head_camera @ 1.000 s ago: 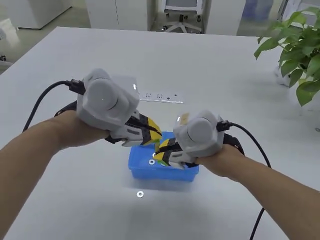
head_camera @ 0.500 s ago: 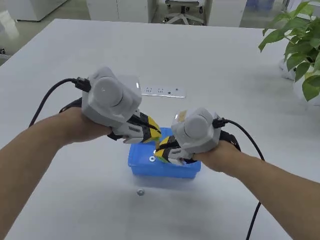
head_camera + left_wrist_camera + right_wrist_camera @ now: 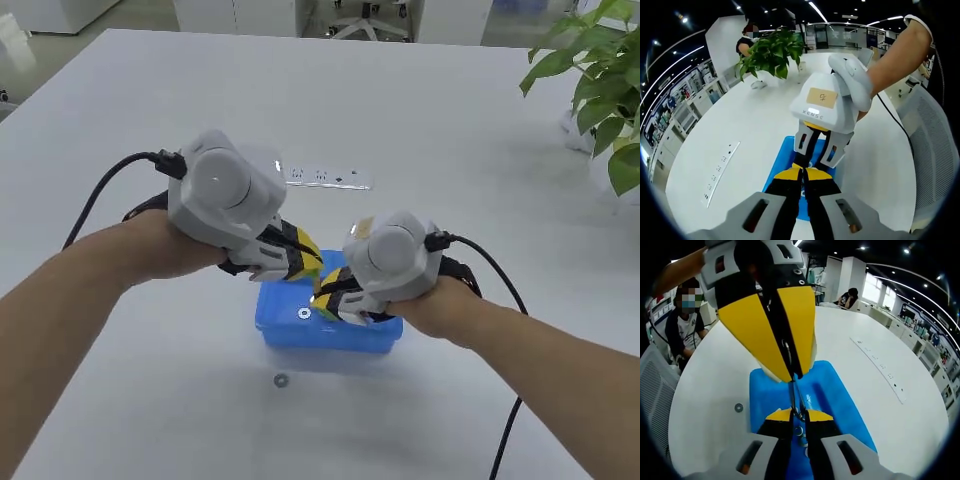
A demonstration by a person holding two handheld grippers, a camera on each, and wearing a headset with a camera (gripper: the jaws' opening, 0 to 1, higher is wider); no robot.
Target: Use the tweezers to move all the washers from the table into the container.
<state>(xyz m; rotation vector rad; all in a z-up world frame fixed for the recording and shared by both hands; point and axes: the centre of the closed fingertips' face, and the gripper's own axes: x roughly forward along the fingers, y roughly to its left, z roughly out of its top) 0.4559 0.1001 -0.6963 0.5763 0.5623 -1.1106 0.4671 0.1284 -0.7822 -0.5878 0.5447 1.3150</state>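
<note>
In the head view, a cable trails across the white counter (image 3: 450, 150) at far left to the left gripper (image 3: 305, 264), which a bare-armed hand holds over the near-left part of the scene. Its yellow fingers (image 3: 787, 175) are pressed narrow, with no gap showing in the left gripper view. In the right gripper view they come down from the top, clamped on the upper end of the thin metal tweezers (image 3: 796, 400). In front of that gripper, nearer the person, one washer (image 3: 281, 380) lies on the bare counter just outside the front wall of the blue container (image 3: 330, 340). A second washer (image 3: 304, 314) lies inside the container near its left end. Beyond the container, a white power strip (image 3: 325, 178) lies flat on the counter, well apart from it. Over the container's right half sits the right gripper (image 3: 324, 300), pointing leftward toward the other one, the two sets of tips close together above the tray. Its yellow-tipped fingers (image 3: 780, 416) are also drawn narrow, closed about the lower part of the tweezers, whose points hang over the blue floor of the container. At far right a leafy green plant (image 3: 600, 70) stands at the counter's edge.
</note>
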